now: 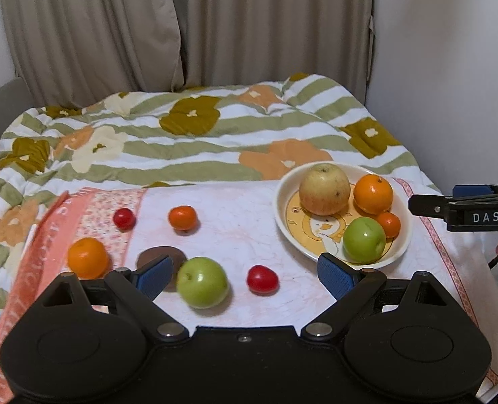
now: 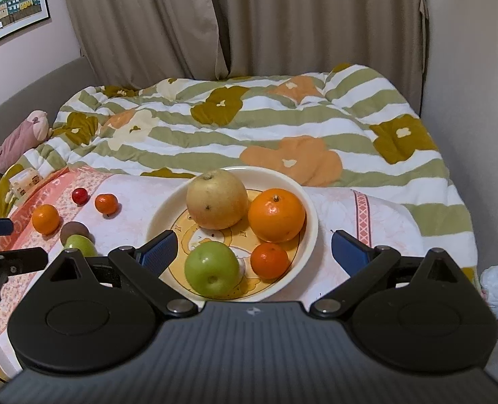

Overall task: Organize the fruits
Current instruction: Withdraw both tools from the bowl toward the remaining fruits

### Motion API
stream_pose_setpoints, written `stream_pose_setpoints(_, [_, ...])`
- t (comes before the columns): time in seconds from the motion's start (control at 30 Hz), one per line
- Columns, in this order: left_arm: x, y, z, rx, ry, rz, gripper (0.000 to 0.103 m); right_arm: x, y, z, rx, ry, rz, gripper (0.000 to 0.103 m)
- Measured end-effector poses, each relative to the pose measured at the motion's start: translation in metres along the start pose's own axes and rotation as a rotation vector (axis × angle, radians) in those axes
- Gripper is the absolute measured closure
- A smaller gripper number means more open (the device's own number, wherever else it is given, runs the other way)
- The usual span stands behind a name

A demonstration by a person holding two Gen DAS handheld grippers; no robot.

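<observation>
Four fruits are sitting in the plate (image 2: pixel 311 215); six are waiting on the towel (image 1: pixel 242 232). Left gripper (image 1: pixel 245 274) and right gripper (image 2: pixel 254 252) are hovering spread, empty.

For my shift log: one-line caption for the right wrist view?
Open right gripper above the plate holding four fruits, nothing between its jaws.

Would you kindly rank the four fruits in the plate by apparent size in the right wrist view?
Largest to smallest:
1. Yellowish round apple
2. Large orange
3. Green apple, though it lies nearer the camera, so the gap is unsure
4. Small tangerine
</observation>
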State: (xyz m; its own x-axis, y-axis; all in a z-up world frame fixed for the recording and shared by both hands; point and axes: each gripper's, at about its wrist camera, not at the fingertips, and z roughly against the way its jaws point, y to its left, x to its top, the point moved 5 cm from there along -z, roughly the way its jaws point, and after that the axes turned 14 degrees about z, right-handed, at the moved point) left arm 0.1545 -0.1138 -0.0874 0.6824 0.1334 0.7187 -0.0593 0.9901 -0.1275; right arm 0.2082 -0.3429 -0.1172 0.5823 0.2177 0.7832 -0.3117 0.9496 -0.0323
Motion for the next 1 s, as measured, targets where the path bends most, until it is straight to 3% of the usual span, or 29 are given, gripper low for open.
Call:
stream_pose_setpoints(0.27, [0.002,0.029,0.037,-0.041,-0.059,0.004,0.008,0.008,0.032,0.04,-0.051,-0.021,-0.027,0.0])
stream_pose_setpoints(0.5, [0.004,0.056,0.058,-0.072,-0.09,-0.016,0.008,0.014,0.084,0.066,-0.062,-0.039,-0.031,0.0])
stream_pose_setpoints(0.77, [0.007,0.099,0.07,-0.084,-0.1,-0.033,0.008,0.023,0.149,0.072,-0.068,-0.038,-0.019,0.0])
stream_pose_setpoints(1.0, [0.009,0.134,0.057,-0.088,-0.093,-0.071,0.008,0.024,0.194,0.056,-0.094,-0.017,-0.034,0.0])
